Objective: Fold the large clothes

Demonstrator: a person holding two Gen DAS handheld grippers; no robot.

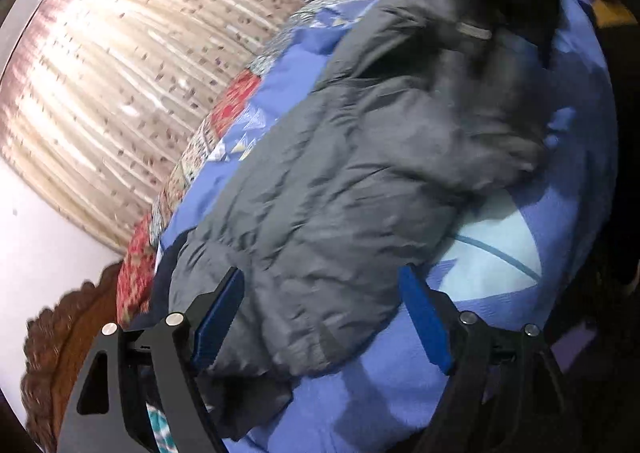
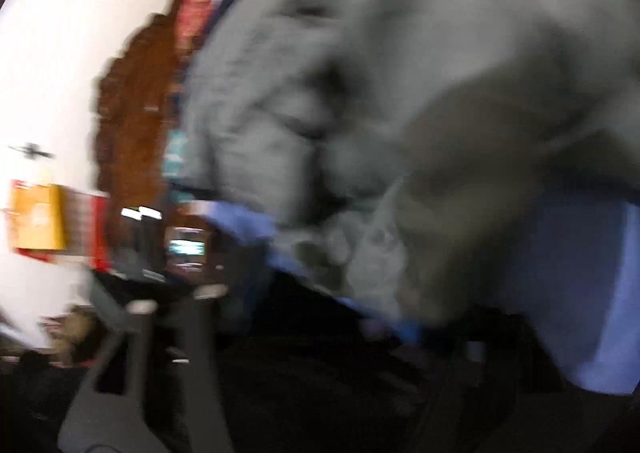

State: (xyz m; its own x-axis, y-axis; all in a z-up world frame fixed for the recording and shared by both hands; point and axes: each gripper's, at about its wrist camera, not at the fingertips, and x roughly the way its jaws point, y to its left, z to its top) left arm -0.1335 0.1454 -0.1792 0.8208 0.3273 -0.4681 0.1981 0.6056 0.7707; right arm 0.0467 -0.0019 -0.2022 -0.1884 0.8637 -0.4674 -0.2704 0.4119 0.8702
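Note:
A grey padded jacket point(image 1: 360, 157) lies crumpled on a bed with a blue patterned cover point(image 1: 400, 381). My left gripper point(image 1: 322, 317) is open, its blue pads point(image 1: 218, 317) spread either side of the jacket's near hem, just above it. In the right wrist view the same grey jacket point(image 2: 400, 93) fills most of the frame, heavily blurred. My right gripper point(image 2: 304, 317) shows only as dark blurred arms at the bottom; I cannot tell how its jaws stand.
A beige curtain point(image 1: 132, 73) and white wall point(image 1: 48, 245) stand left of the bed. A carved brown headboard point(image 1: 60, 337) and a red floral quilt edge point(image 1: 136, 277) lie at the left. An orange box point(image 2: 38, 219) shows by the wall.

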